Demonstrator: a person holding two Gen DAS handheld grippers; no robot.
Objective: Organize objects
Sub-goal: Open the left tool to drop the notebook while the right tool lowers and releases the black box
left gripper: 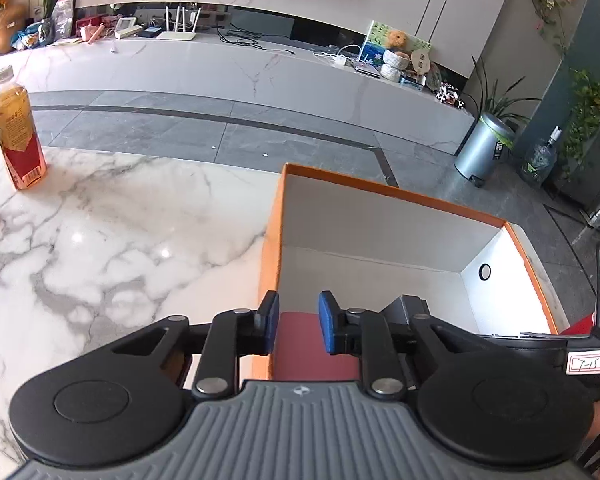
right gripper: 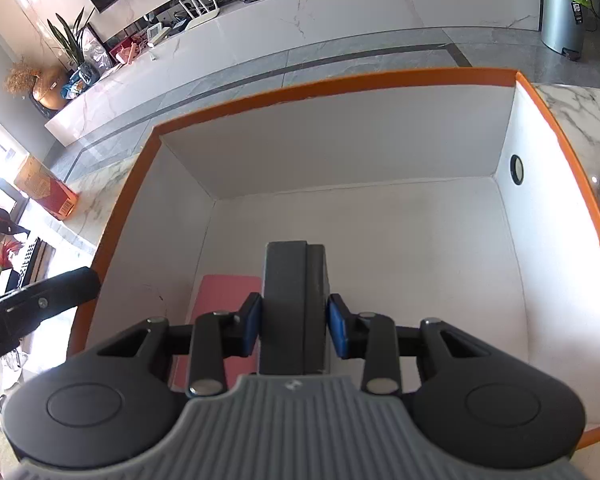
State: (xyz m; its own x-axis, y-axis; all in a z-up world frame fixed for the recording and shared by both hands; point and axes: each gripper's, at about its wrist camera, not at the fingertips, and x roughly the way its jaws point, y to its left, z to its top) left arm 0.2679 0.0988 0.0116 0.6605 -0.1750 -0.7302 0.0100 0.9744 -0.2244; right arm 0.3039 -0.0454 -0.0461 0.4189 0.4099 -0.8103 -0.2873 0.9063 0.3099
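Observation:
An orange box with white inside walls (left gripper: 380,216) (right gripper: 340,136) stands on the marble table. A pink-red flat item (left gripper: 312,344) (right gripper: 224,300) lies on its floor at the near left. My right gripper (right gripper: 294,320) is inside the box, shut on a dark grey block (right gripper: 294,304) held upright above the floor; that block's tip also shows in the left wrist view (left gripper: 406,306). My left gripper (left gripper: 299,320) is open and empty, over the box's left wall above the pink-red item. A tea bottle (left gripper: 16,136) (right gripper: 46,192) stands on the table, far left.
The marble table (left gripper: 120,240) extends left of the box. Beyond its far edge lie a grey floor and a long white TV bench (left gripper: 240,68) with clutter. A metal bin (left gripper: 484,148) (right gripper: 562,12) stands at the right.

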